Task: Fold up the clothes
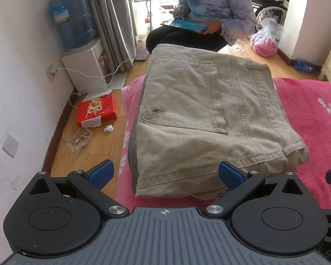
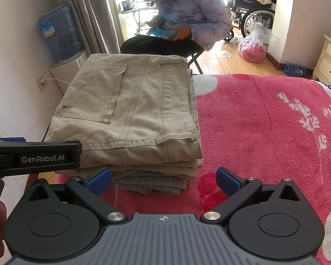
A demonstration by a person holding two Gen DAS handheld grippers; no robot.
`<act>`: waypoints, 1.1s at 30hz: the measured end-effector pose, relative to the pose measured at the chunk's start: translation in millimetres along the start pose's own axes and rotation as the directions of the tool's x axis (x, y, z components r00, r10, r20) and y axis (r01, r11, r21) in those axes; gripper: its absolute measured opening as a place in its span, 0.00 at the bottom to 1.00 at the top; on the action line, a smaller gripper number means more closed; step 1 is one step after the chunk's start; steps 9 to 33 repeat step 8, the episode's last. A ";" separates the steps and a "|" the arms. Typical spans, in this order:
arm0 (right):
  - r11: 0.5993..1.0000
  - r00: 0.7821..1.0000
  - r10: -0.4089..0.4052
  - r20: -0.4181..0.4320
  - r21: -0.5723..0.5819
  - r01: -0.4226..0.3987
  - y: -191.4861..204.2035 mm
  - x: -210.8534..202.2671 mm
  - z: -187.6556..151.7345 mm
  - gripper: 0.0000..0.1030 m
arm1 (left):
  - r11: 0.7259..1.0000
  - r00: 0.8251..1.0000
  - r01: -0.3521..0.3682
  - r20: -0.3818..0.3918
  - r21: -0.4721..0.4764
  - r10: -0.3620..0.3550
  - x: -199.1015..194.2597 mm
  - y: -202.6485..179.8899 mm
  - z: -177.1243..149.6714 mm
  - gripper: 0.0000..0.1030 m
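Note:
Folded beige trousers [image 1: 200, 119] lie in a neat stack on the pink blanket [image 1: 313, 119], back pocket up. In the right wrist view the same beige trousers [image 2: 132, 110] rest on top of a folded grey garment [image 2: 152, 182]. My left gripper [image 1: 165, 173] is open, its blue pads on either side of the stack's near edge, holding nothing. My right gripper [image 2: 163, 180] is open too, just in front of the stack's near right corner. The left gripper's black body [image 2: 33, 154] shows at the left of the right wrist view.
A person in a pale puffy jacket [image 1: 211, 4] sits beyond the bed with a tablet. A water dispenser [image 1: 77, 44], a red box [image 1: 97, 111] and a cable lie on the wooden floor at left. A wheelchair [image 2: 251, 11], pink bag [image 2: 252, 52] and cream dresser [image 2: 328, 61] stand at right.

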State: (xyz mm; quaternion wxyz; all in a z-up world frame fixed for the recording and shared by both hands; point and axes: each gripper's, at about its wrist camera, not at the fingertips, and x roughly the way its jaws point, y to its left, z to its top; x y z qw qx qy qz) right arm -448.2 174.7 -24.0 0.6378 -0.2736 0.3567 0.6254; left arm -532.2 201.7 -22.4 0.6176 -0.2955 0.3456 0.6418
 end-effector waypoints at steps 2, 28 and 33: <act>1.000 1.000 0.000 0.000 0.001 0.000 0.1 0.0 0.1 1.00 | 1.000 1.000 -0.001 0.000 0.000 0.001 0.5 0.1 0.5 0.99; 1.000 1.000 0.000 -0.001 0.001 0.000 0.6 -0.1 -0.4 1.00 | 1.000 1.000 -0.002 0.002 -0.001 0.002 -2.4 0.9 -4.5 0.99; 1.000 1.000 0.000 -0.001 0.001 0.000 0.6 -0.1 -0.4 1.00 | 1.000 1.000 -0.002 0.002 -0.001 0.002 -2.4 0.9 -4.5 0.99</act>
